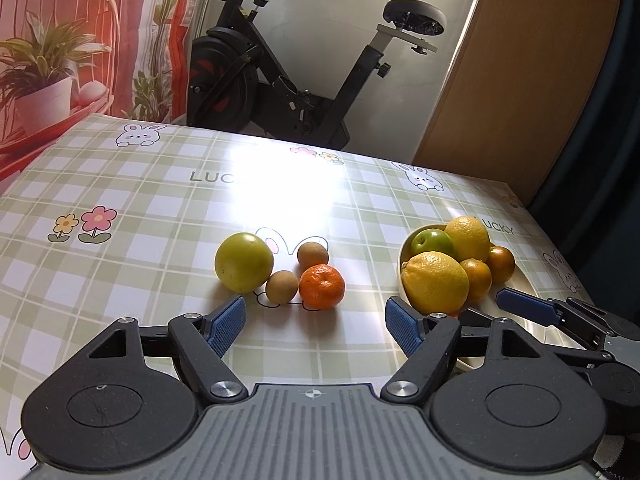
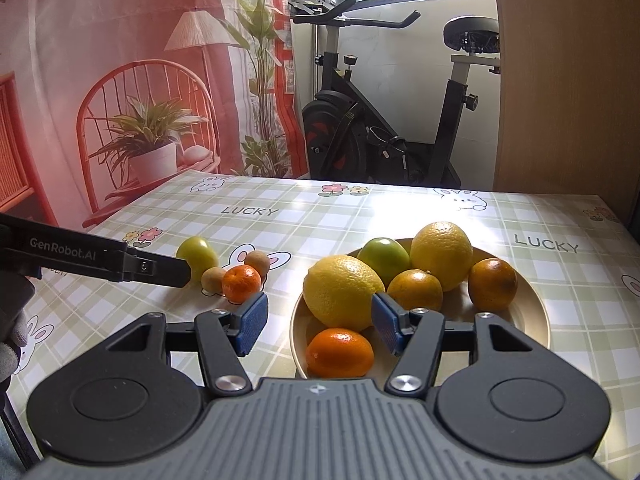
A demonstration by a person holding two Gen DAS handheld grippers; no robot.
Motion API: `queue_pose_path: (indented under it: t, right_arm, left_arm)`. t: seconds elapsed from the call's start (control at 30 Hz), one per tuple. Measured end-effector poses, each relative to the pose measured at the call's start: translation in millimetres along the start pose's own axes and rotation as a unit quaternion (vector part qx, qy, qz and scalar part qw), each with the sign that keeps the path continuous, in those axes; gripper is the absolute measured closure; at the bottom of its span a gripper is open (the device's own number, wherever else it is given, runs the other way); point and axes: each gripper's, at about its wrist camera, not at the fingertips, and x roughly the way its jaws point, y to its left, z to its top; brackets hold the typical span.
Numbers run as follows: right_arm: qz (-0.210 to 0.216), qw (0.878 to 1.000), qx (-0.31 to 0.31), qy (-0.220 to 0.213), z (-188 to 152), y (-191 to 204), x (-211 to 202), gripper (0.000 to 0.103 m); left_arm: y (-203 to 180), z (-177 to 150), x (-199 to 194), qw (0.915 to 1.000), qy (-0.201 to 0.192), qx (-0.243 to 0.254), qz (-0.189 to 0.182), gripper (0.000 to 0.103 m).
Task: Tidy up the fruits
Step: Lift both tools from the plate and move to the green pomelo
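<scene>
A beige bowl (image 2: 528, 312) holds two lemons (image 2: 342, 292), a green apple (image 2: 384, 258) and several oranges (image 2: 338, 352). Left of it on the table lie a yellow-green fruit (image 1: 243, 262), two small brown fruits (image 1: 282, 287) and a mandarin (image 1: 321, 286). My left gripper (image 1: 316, 326) is open just in front of these loose fruits, holding nothing. My right gripper (image 2: 318, 322) is open over the bowl's near rim, its fingers either side of the big lemon and front orange, not gripping. In the left wrist view the bowl (image 1: 404, 248) is at right, with a right gripper finger (image 1: 524, 306) beside it.
The table wears a green checked cloth (image 1: 120, 208) with rabbits and "LUCKY" print. An exercise bike (image 1: 280, 80) stands behind the far edge, a wooden panel (image 1: 520, 80) at right, a red printed backdrop (image 2: 120, 80) at left. A gloved hand (image 2: 12, 320) holds the left gripper.
</scene>
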Motion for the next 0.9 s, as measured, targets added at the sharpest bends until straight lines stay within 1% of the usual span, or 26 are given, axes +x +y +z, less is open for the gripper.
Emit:
queue_pose_path:
  t: [0.3, 0.47, 0.67, 0.8, 0.9]
  right_arm:
    - [0.01, 0.999, -0.031, 0.008, 7, 16, 9, 0.043]
    - [0.019, 0.999, -0.05, 0.009, 17, 26, 20, 0.043]
    - [0.039, 0.997, -0.071, 0.006, 34, 41, 39, 0.043]
    - [0.049, 0.995, -0.09, 0.008, 44, 50, 57, 0.044]
    - [0.054, 0.994, -0.095, 0.016, 48, 54, 70, 0.047]
  left_arm:
    - [17, 0, -3, 0.9997, -0.01, -0.023, 0.005, 0.024]
    - [35, 6, -8, 0.9988, -0.026, -0.038, 0.018, 0.024]
    - [57, 20, -17, 0.997, -0.046, -0.049, 0.037, 0.024]
    - [65, 28, -22, 0.9957, -0.061, -0.055, 0.044, 0.024]
    - [68, 31, -21, 0.9952, -0.064, -0.057, 0.047, 0.024]
